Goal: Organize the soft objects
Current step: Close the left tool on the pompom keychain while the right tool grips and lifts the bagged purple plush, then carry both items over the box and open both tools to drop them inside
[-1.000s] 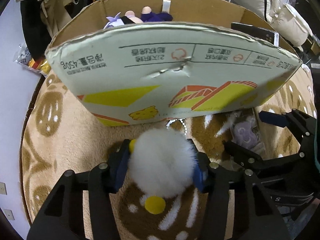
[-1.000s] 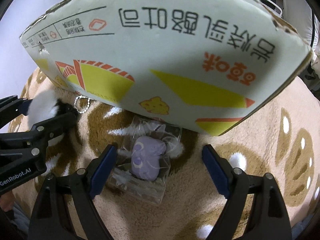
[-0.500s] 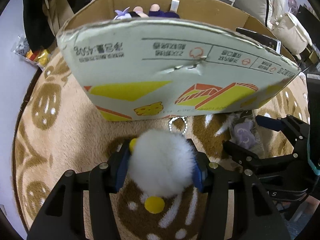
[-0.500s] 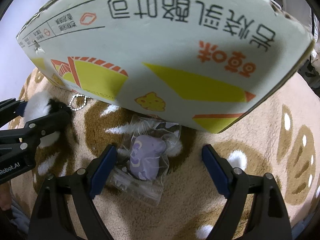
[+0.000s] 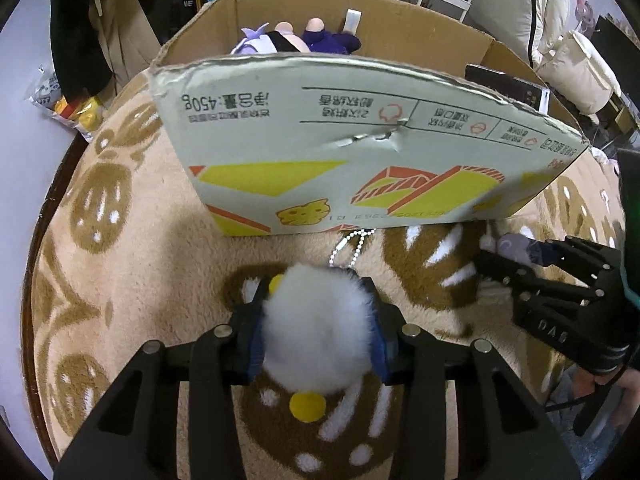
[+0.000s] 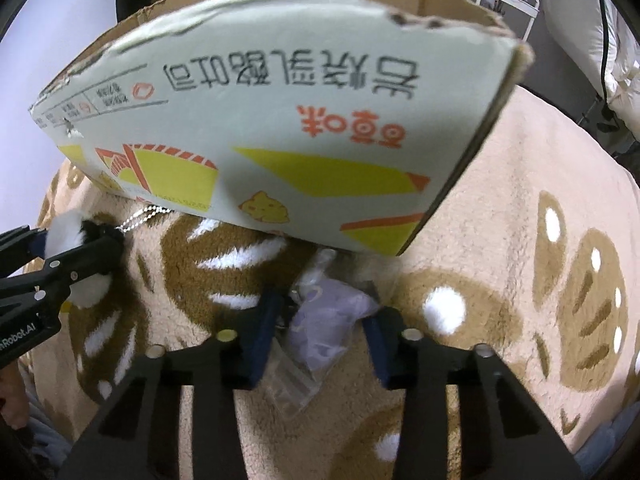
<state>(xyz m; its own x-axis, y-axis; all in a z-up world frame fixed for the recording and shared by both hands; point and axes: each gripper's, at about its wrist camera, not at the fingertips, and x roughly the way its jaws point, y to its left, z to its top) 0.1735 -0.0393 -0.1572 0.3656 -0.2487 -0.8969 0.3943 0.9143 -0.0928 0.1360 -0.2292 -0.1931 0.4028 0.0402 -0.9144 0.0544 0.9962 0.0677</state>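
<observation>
Soft toys are being gathered for the large open cardboard box (image 5: pixel 360 148) with the pale green and yellow printed flap, which is standing on the beige and brown patterned plush rug (image 5: pixel 132 264) and already holding a few dolls. Both grasps are just being made: the left gripper (image 5: pixel 318 336) has been closing and is now squeezing the fluffy white pompom toy with yellow feet (image 5: pixel 316 344), while the right gripper (image 6: pixel 320 332) has been closing onto the small purple plush in its clear plastic bag (image 6: pixel 324 316). Next, both toys probably need lifting over the flap into the box.
</observation>
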